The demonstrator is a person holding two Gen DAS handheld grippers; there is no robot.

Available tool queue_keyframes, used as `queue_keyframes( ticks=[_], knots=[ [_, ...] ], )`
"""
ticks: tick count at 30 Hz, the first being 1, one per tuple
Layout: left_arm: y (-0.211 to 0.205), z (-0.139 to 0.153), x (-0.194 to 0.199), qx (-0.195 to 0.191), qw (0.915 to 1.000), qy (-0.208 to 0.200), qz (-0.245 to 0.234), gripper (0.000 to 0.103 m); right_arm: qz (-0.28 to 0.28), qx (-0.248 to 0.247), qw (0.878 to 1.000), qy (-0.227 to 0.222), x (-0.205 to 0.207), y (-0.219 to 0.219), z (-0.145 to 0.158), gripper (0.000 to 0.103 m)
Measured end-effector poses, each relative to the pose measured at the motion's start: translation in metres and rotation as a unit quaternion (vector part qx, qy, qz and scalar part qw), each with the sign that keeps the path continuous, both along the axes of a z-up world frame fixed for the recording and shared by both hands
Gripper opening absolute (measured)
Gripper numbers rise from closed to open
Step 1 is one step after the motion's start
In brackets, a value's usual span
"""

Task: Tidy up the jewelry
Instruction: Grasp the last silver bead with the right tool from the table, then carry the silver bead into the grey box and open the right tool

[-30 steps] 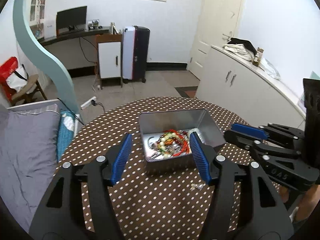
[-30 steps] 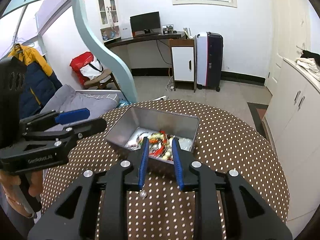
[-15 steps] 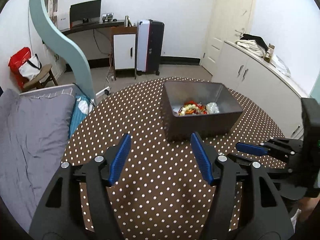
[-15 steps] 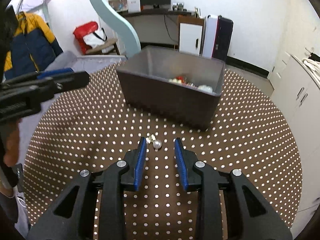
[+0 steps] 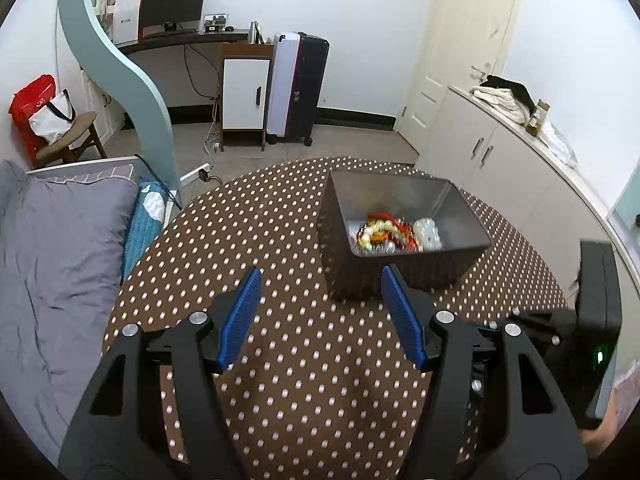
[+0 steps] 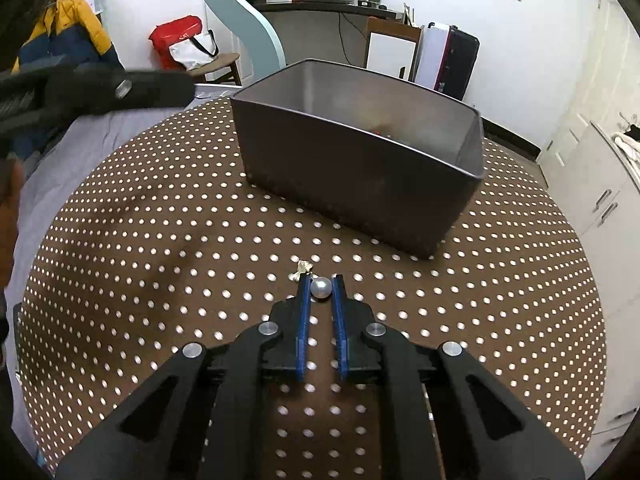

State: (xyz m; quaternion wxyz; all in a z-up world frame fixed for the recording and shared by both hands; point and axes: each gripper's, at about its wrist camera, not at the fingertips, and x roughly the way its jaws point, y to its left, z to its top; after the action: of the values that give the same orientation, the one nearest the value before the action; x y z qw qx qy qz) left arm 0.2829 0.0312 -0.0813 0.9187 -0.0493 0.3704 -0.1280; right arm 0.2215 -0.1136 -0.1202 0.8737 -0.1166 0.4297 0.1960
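A dark metal box [image 5: 404, 276] stands on the polka-dot table and holds a heap of coloured bead jewelry [image 5: 386, 234]. In the right wrist view the box [image 6: 360, 176] is just beyond my right gripper [image 6: 321, 286], whose blue pads have closed onto a small silver bead [image 6: 321, 287] lying on the table. A tiny pale trinket [image 6: 302, 270] lies just left of the bead. My left gripper [image 5: 320, 300] is open and empty, held above the table in front of the box's near left corner.
The round brown table [image 6: 160, 240] with white dots drops off at its edges. A grey bed [image 5: 52, 248] lies to the left, white cabinets [image 5: 500, 160] to the right. My left gripper's body [image 6: 80, 88] shows at upper left of the right wrist view.
My right gripper has dropped low to the table and narrowed around the silver bead. My left gripper has drawn back and left from the box, staying open.
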Motion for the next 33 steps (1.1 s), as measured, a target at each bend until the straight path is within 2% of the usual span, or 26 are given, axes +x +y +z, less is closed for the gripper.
queue_keyframes(
  ticks=[8, 11, 16, 20, 23, 28, 33],
  knots=[
    [-0.010, -0.004, 0.035, -0.017, 0.9996, 0.021, -0.009, 0.061, -0.042, 0.003, 0.999, -0.008, 0.000, -0.045, 0.008, 0.009],
    [-0.016, -0.008, 0.045, -0.017, 0.9992, 0.033, -0.016, 0.049, -0.063, 0.009, 0.998, -0.015, 0.003, -0.064, 0.014, 0.009],
    [-0.025, -0.015, 0.057, -0.007, 0.9985, 0.050, -0.022, 0.035, -0.088, 0.025, 0.995, -0.034, 0.012, -0.083, 0.028, 0.009],
    [-0.031, -0.014, 0.058, 0.006, 0.9988, 0.042, -0.022, 0.019, -0.093, 0.037, 0.993, -0.054, 0.024, -0.082, 0.044, 0.009],
    [-0.034, -0.013, 0.058, 0.024, 0.9988, 0.038, -0.019, 0.013, -0.092, 0.046, 0.992, -0.074, 0.031, -0.076, 0.056, 0.009],
    [-0.033, -0.014, 0.058, 0.025, 0.9987, 0.039, -0.020, 0.011, -0.085, 0.067, 0.989, -0.097, 0.043, -0.062, 0.070, 0.009],
    [-0.033, -0.014, 0.059, 0.032, 0.9986, 0.036, -0.021, 0.011, -0.069, 0.086, 0.990, -0.094, 0.056, -0.044, 0.076, 0.009]
  ],
)
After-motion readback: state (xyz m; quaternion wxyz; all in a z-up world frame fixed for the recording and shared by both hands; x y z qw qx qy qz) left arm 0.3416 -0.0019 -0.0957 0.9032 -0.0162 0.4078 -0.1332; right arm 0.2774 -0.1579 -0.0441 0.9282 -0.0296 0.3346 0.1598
